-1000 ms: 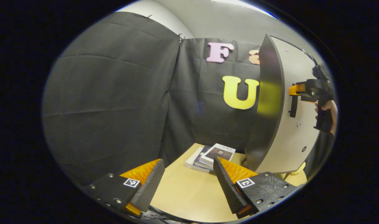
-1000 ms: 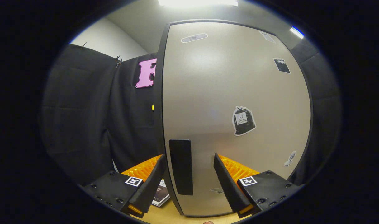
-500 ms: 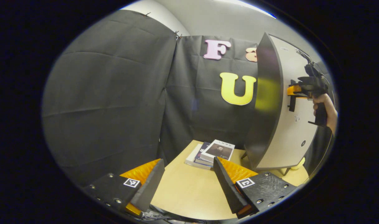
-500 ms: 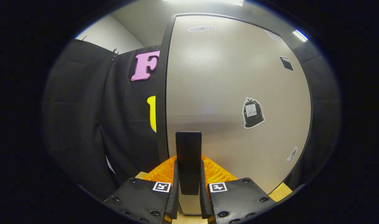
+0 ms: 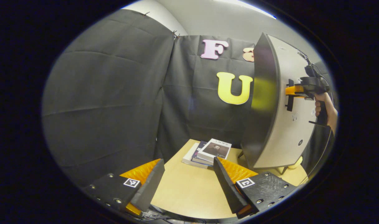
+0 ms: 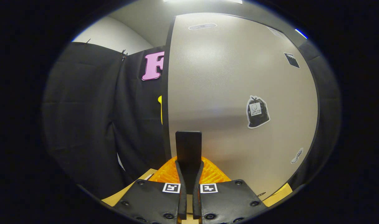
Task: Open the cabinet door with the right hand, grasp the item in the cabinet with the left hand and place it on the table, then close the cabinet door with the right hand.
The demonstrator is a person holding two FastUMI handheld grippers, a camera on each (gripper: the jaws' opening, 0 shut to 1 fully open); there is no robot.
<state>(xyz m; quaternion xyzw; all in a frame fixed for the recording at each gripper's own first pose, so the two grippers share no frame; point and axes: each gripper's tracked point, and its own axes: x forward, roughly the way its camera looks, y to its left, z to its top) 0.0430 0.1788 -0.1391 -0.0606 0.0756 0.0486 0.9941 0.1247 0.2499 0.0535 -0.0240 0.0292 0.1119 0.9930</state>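
1. The cabinet (image 5: pixel 281 130) stands on thin legs at the far right of your tabletop (image 5: pixel 189 193), and its pale door (image 6: pixel 239 102) looks shut or nearly so (I cannot tell whether a crack has opened at the edge).
2. The item inside is hidden behind that door, so I cannot tell you what it is or where it sits.
3. A small stack of books (image 5: pixel 208 151) lies on the tabletop just left of the cabinet's foot, beyond your left tool.
4. Your left tool (image 5: pixel 187 183) hangs above the near part of the tabletop with its fingers spread wide and nothing between them.
5. Your right tool (image 6: pixel 188 199) has both fingers pressed on the dark upright handle (image 6: pixel 188 155) near the door's left edge; in the left gripper view you can see it gripping that handle (image 5: pixel 289 95) from the front, with your hand (image 5: pixel 324 107) on its grip.
6. A sticker (image 6: pixel 257 112) of a dark bag sits on the door, right of the handle.
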